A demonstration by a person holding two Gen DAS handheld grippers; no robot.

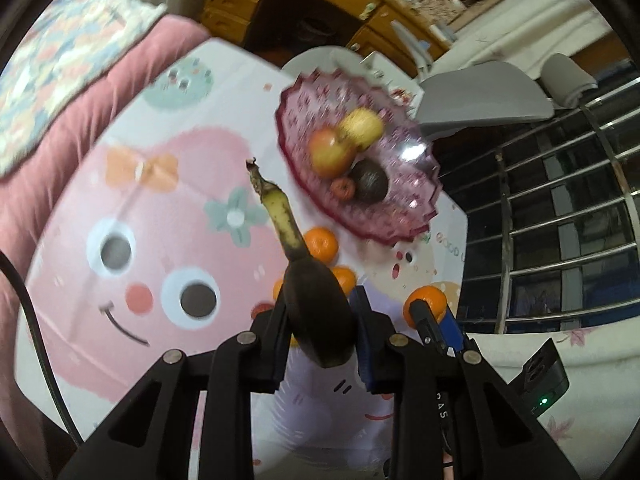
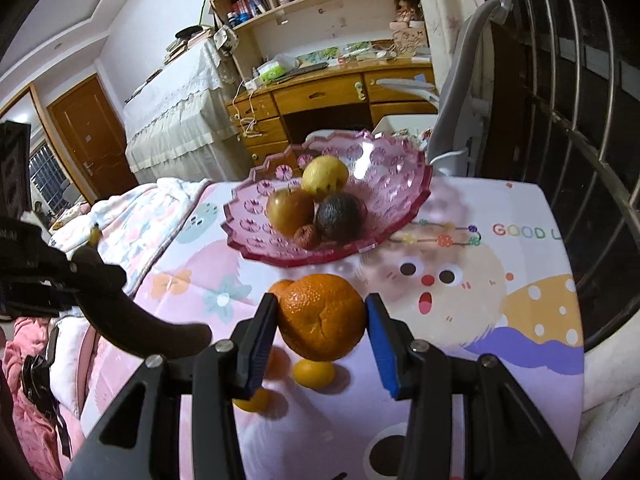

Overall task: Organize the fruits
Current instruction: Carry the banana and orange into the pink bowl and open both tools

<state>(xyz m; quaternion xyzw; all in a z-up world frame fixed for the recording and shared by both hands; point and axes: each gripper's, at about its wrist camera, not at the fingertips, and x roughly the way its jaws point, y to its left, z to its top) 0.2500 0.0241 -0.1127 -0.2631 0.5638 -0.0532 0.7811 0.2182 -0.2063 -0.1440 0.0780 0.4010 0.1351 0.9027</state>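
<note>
The counter (image 2: 520, 216), covered in a cartoon-printed cloth, is carrying everything here. One pink scalloped glass bowl (image 2: 404, 184) is sitting toward its far edge, and four fruits are lying in the bowl: one yellow pear (image 2: 325, 174), one reddish apple (image 2: 290, 210), one dark avocado (image 2: 340, 216) and one small wrinkled red fruit (image 2: 307, 237), all touching one another in a cluster.

One banana (image 1: 316, 304), largely blackened with a yellow neck and dry stem, is being held off the counter by the left gripper (image 1: 320, 320), whose jaws are clamped tight on its dark body; the stem is pointing toward the bowl. In the right wrist view the same banana is showing at the left edge as a dark curved shape.

The right gripper (image 2: 322, 320) is holding one large orange (image 2: 322, 316) squeezed between its blue pads, raised above the near part of the counter, in front of the bowl.

On the cloth below, small oranges are lying near the middle, between the bowl and the near edge. Three are countable in the right wrist view: one (image 2: 314, 374) directly under the held orange, one (image 2: 252, 398) partly hidden by the left finger, and one peeking out behind the held fruit (image 2: 280, 286). Whether more are lying hidden I cannot tell.
</note>
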